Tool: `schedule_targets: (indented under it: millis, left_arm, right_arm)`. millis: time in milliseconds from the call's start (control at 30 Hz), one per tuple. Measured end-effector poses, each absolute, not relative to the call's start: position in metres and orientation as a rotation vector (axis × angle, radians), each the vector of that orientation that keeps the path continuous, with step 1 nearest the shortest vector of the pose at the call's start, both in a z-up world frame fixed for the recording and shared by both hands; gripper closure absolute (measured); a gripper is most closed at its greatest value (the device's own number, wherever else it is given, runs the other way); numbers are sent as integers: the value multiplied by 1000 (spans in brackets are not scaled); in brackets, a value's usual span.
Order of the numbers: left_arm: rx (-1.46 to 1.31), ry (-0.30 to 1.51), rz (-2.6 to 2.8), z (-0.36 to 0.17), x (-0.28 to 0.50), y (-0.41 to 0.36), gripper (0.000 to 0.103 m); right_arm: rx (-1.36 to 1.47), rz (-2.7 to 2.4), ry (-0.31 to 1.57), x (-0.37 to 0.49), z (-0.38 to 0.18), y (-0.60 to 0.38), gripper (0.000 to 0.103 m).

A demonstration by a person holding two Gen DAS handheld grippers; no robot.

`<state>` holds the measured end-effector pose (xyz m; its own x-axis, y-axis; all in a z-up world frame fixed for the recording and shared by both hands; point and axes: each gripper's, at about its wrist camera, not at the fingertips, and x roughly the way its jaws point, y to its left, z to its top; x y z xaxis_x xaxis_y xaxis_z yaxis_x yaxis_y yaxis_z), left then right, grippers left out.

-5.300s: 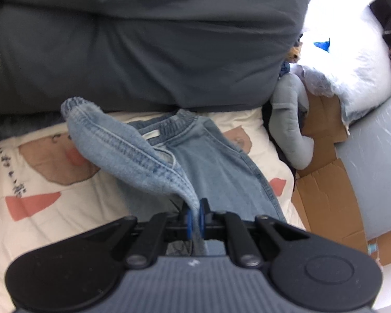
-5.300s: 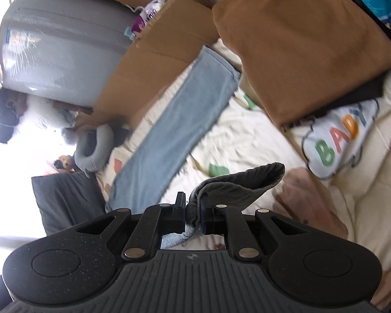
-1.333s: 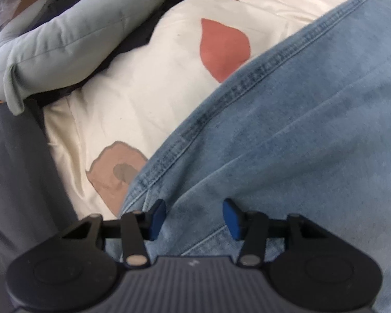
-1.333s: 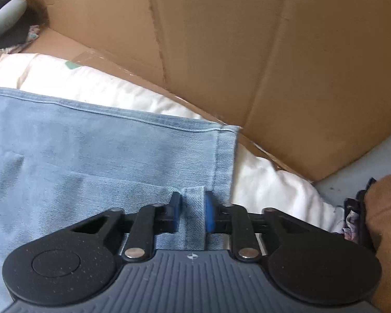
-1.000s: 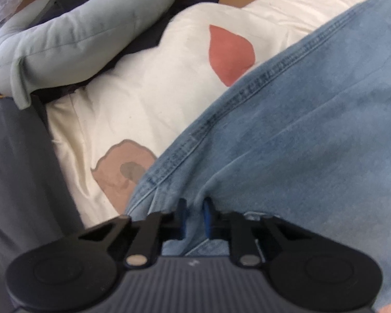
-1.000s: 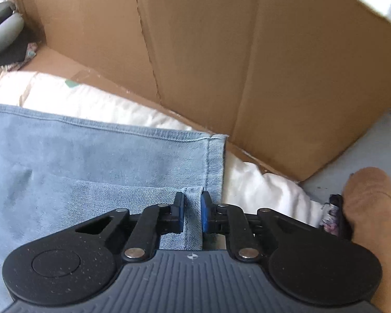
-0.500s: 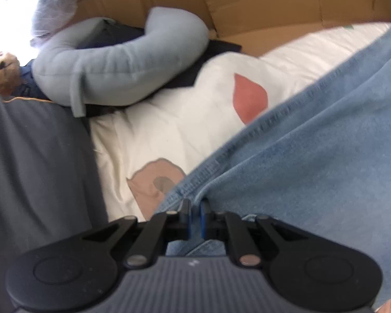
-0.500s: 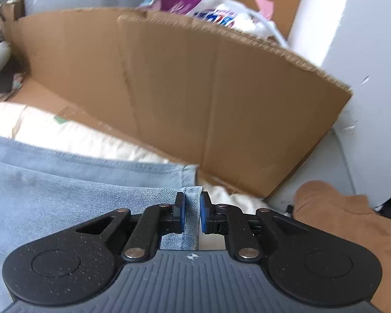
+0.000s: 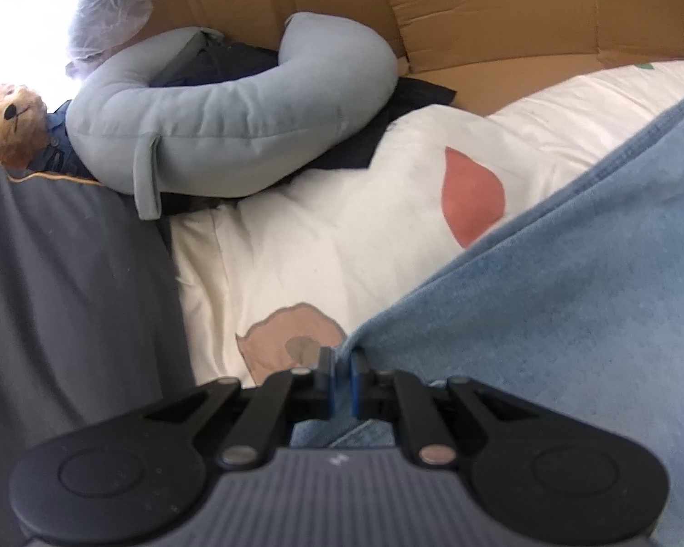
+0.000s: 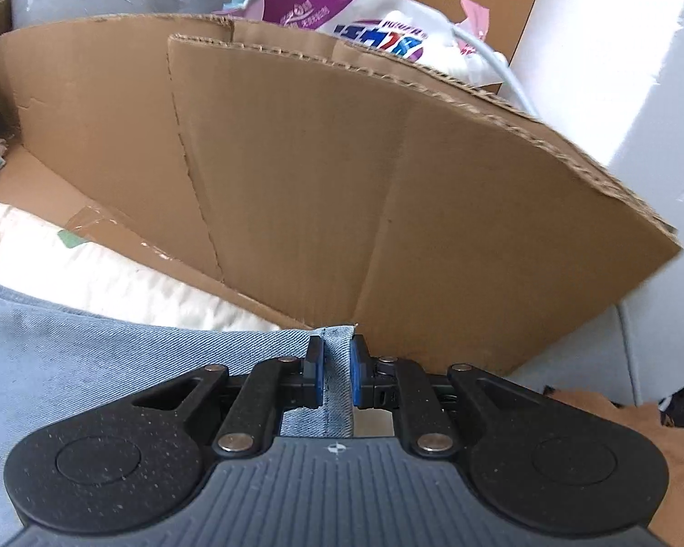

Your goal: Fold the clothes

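Inspector A: Since a second ago both claws have risen with the light-blue denim jeans point(image 9: 570, 319); the cardboard wall's top edge now shows. Left claw point(image 9: 340, 380) clenched on the side edge, right claw point(image 10: 335, 371) clenched on the stitched hem point(image 10: 337, 342).

Inspector B: Location?

Inspector A: Partly raised over the cream patterned bed cover point(image 9: 342, 228). Judged soft yet weighty, non-slippery denim; seams and hems give the firmest hold, and any unsupported middle will likely sag.
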<state>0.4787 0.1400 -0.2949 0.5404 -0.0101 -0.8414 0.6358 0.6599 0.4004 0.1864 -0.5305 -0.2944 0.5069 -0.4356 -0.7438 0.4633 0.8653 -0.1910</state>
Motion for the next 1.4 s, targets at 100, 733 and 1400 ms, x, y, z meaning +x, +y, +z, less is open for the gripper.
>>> schedule_targets:
  millis: [100, 733, 1400]
  left_arm:
    - [779, 929, -426, -299, 485, 136, 97]
    - [861, 1022, -351, -336, 500, 111, 91]
    - [715, 839, -697, -307, 433, 6, 56]
  right_arm:
    - [31, -558, 899, 198, -301, -533, 94]
    - [192, -642, 949, 223, -343, -554, 92]
    - [82, -207, 880, 228, -305, -459, 69]
